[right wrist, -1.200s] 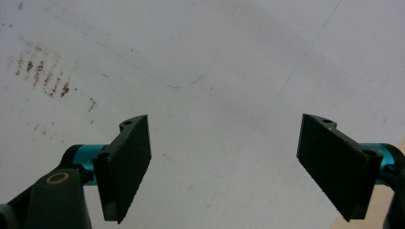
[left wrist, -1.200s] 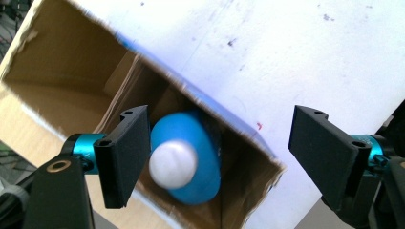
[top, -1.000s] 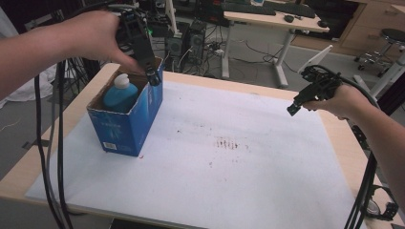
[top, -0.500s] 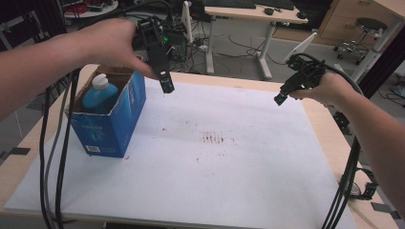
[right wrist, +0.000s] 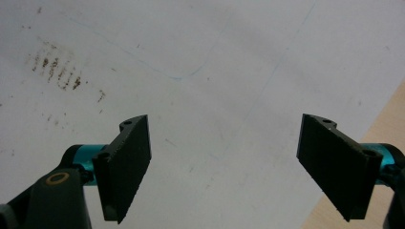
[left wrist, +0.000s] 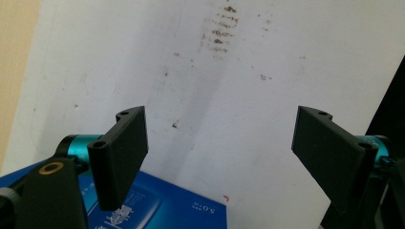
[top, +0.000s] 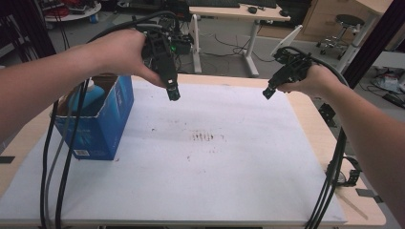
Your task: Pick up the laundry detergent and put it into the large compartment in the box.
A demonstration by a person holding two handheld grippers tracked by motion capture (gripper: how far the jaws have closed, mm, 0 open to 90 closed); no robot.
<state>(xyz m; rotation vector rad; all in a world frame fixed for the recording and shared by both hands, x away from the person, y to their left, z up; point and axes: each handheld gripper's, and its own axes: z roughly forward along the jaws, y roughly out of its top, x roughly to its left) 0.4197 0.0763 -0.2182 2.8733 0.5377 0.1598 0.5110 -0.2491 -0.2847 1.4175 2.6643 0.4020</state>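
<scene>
Item 1, left gripper (top: 174, 94): in my left hand (top: 119, 53), raised over the white sheet (top: 215, 176) just right of the box (top: 102, 125). Jaws wide apart with nothing between them, as the left gripper view confirms; a corner of the box (left wrist: 157, 205) lies below them there.

Item 2, right gripper (top: 268, 93): in my right hand (top: 313, 80), held over the far right part of the sheet, well apart from the left gripper. Jaws wide and empty in the right gripper view, with bare sheet (right wrist: 229, 62) beneath.

Item 3, box: blue carton, open at the top, standing at the left edge of the sheet.

Item 4, bottle (top: 90, 98): blue, upright inside the box, white cap showing just above the rim. Neither gripper touches it.

Item 5, sheet: white, with a patch of brown marks (top: 203, 137) near the middle; otherwise bare.

Step in hand, as I judge it: both grippers empty and clear of the box, the bottle inside it, so I am between grasps.

Next move, if the bottle is to come out: bring the left gripper over the box opening, lower the open jaws around the neck, and close. The right gripper may need to steady the box wall
</scene>
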